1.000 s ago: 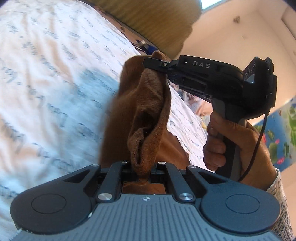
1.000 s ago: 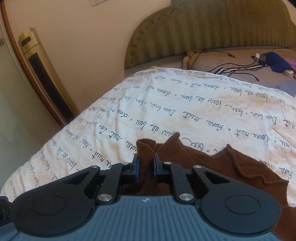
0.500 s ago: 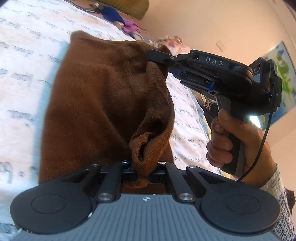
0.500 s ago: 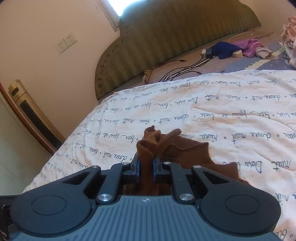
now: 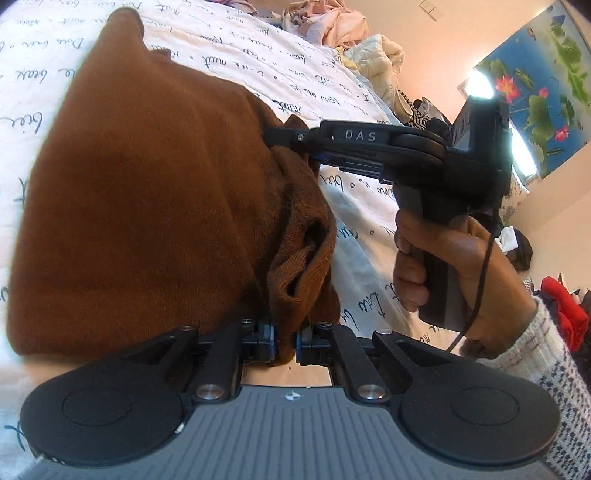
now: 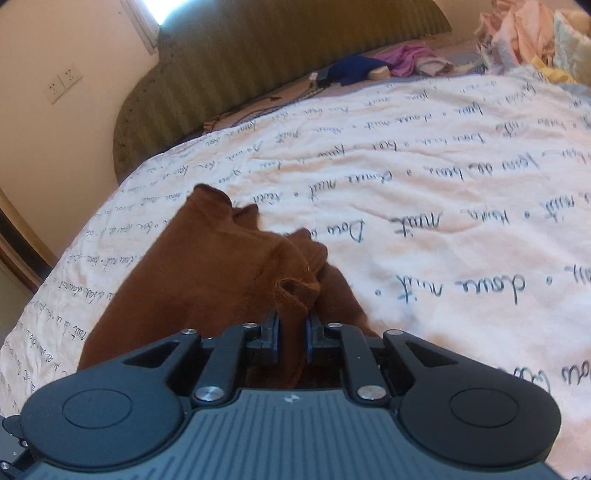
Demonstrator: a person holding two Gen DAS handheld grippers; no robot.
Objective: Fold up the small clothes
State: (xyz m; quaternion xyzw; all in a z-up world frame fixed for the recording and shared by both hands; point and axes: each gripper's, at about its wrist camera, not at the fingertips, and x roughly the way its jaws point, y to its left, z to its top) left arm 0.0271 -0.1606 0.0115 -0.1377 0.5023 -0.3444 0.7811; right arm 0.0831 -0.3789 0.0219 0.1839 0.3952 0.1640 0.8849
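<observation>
— Start close in. What's the left gripper (image 5: 283,341) doing at the bottom of its own view?

— It has a bunched edge of the brown garment (image 5: 147,206) between its blue pads, and the jaws are easing apart. The cloth still fills the gap, so I can't tell whether the pads still press on it. My guess is that this corner has been laid where it belongs.

— And the right gripper (image 6: 291,341)?

— Much the same in its own view: a ruffled fold of the brown garment (image 6: 207,280) stands between its pads, with the jaws opening around it. In the left view you can see that right gripper (image 5: 280,137) from the side, right of centre, its tip at the garment's far edge, with a hand (image 5: 439,273) wrapped round the grip and a knitted sleeve (image 5: 546,354) behind it.

— So each one has an end of the same edge?

— It looks so. Holding both ends would keep that edge straight while it is laid over, which is probably why they sit side by side.

— Where is the garment overall?

— It's spread on the white bedspread (image 6: 443,206) with script printed on it, left of centre in both views, and it lies mostly flat.

— And further back?

— There's a green ribbed headboard (image 6: 280,62) across the top, some blue and purple items in front of it, and a heap of pale clothes (image 6: 535,33) at the upper right, presumably waiting their turn.
</observation>
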